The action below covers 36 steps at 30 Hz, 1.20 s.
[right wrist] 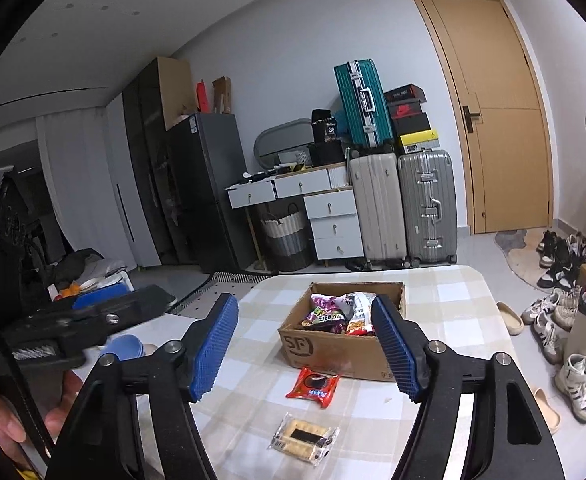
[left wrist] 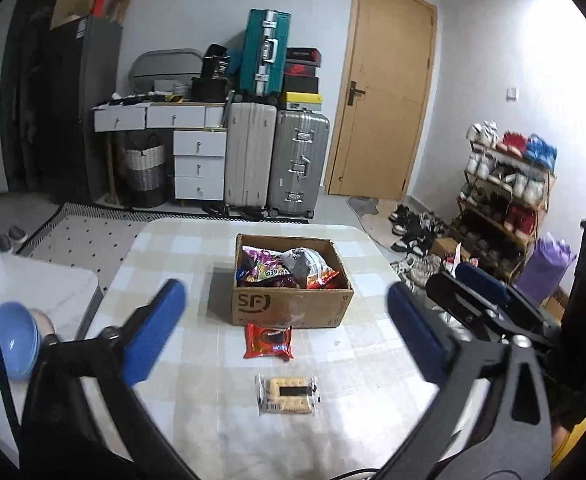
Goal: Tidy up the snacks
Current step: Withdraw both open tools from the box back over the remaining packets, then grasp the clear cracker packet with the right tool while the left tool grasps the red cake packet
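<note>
A cardboard box (left wrist: 292,307) (right wrist: 335,350) holding several snack bags stands on the checked table (left wrist: 373,344) (right wrist: 453,312). In front of it lies a red cookie packet (left wrist: 269,341) (right wrist: 313,386), and nearer still a clear-wrapped cracker pack (left wrist: 286,395) (right wrist: 303,438). My left gripper (left wrist: 287,328) hangs above the table, open wide and empty. My right gripper (right wrist: 305,346) is also open with nothing between its blue pads (right wrist: 213,350). Both sit back from the packets. The right gripper's blue-tipped arm (left wrist: 481,284) shows at the right of the left wrist view.
A blue bowl (left wrist: 11,340) (right wrist: 124,347) sits at the table's left edge. Beyond the table stand suitcases (left wrist: 277,164), a white drawer unit (left wrist: 199,160), a door (left wrist: 385,92) and a shoe rack (left wrist: 505,196). Shoes (right wrist: 553,320) litter the floor on the right.
</note>
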{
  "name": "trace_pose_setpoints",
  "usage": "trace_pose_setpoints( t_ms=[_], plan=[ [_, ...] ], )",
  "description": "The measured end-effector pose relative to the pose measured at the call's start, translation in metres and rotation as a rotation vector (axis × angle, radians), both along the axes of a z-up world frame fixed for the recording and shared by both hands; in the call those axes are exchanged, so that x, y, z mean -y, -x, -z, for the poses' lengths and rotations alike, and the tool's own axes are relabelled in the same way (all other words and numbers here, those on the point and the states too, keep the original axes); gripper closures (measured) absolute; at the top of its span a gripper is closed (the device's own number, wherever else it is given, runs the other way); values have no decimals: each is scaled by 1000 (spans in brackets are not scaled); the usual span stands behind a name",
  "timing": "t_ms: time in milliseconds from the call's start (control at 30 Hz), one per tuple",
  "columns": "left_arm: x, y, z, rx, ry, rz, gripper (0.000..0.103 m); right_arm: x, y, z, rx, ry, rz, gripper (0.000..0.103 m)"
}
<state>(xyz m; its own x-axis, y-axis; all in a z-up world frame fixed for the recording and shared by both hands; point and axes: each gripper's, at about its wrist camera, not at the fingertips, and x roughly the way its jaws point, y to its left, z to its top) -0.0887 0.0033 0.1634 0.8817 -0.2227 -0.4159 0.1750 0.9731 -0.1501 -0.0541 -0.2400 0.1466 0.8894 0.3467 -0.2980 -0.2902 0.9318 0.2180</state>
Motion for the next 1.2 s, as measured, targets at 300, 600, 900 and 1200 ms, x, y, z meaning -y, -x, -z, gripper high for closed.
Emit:
trace_pose_setpoints(
  t_ms=[300,600,900,1200],
  plan=[
    [-24,16,31,31,4,-71,1,-3,7,35,16,-31,-19,15],
    [-21,-47,103,-65,10,-78,1,-8,-24,89,-31,-23,-48,6],
    [-34,-96,164,-180,20,-75,1,-4,-49,131,-92,-29,-77,5],
    [-38,-125,187,-245,-4,-80,1,-10,-61,142,-153,-19,-84,4]
  ],
)
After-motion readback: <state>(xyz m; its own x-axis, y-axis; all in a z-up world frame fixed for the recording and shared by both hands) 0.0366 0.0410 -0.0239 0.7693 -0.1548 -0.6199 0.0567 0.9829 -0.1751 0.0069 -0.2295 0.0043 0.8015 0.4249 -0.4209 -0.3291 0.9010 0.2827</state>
